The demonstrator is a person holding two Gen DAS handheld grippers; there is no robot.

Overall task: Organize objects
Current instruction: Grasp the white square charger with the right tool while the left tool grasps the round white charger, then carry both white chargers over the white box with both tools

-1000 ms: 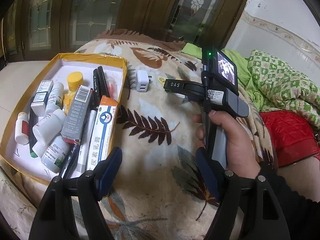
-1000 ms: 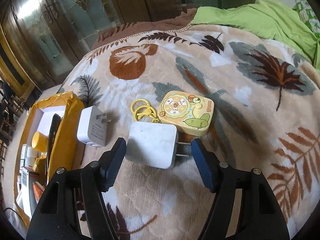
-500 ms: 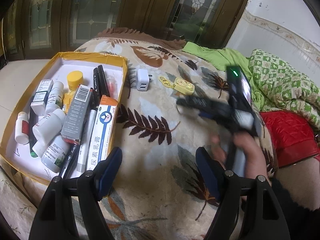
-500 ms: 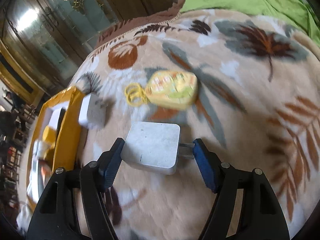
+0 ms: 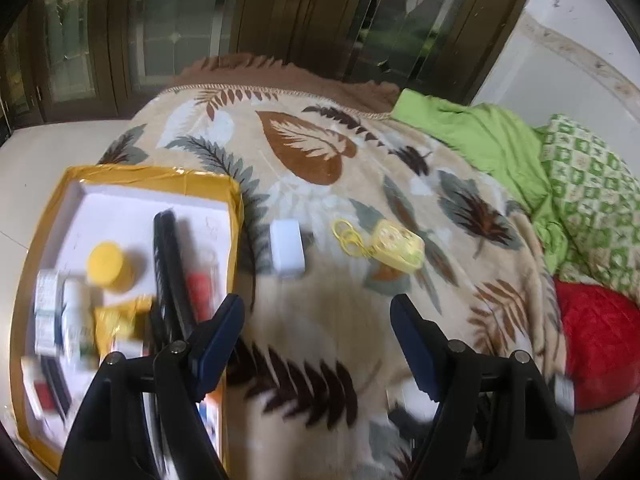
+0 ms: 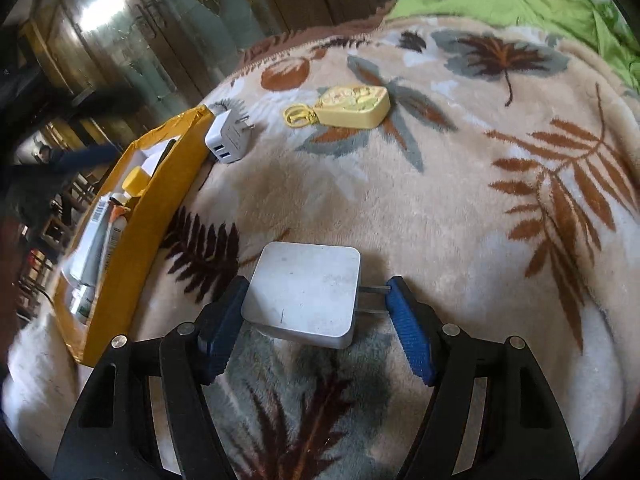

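Note:
My right gripper (image 6: 316,292) is shut on a square white charger (image 6: 304,280). One pad presses its body and the other its metal prongs, holding it just above the leaf-patterned blanket (image 6: 460,200). A smaller white USB charger (image 6: 228,140) (image 5: 286,254) lies beside the yellow box's wall (image 6: 136,240). A yellow keychain toy (image 6: 352,106) (image 5: 396,244) lies further out on the blanket. My left gripper (image 5: 318,312) hangs open over the blanket (image 5: 320,340) with nothing between its fingers, and the small charger is ahead of it. The yellow box's rim (image 5: 152,172) is at its left.
The box holds several medicine bottles, cartons, a red tube and black pens (image 5: 168,264). Green bedding (image 5: 480,128) and a red cushion (image 5: 596,340) lie at the right. Dark wood-and-glass doors (image 5: 280,20) stand behind the bed.
My right gripper has drawn back with the square charger, away from the keychain and small charger. The left gripper moved forward towards the small charger, and the right hand has left its view.

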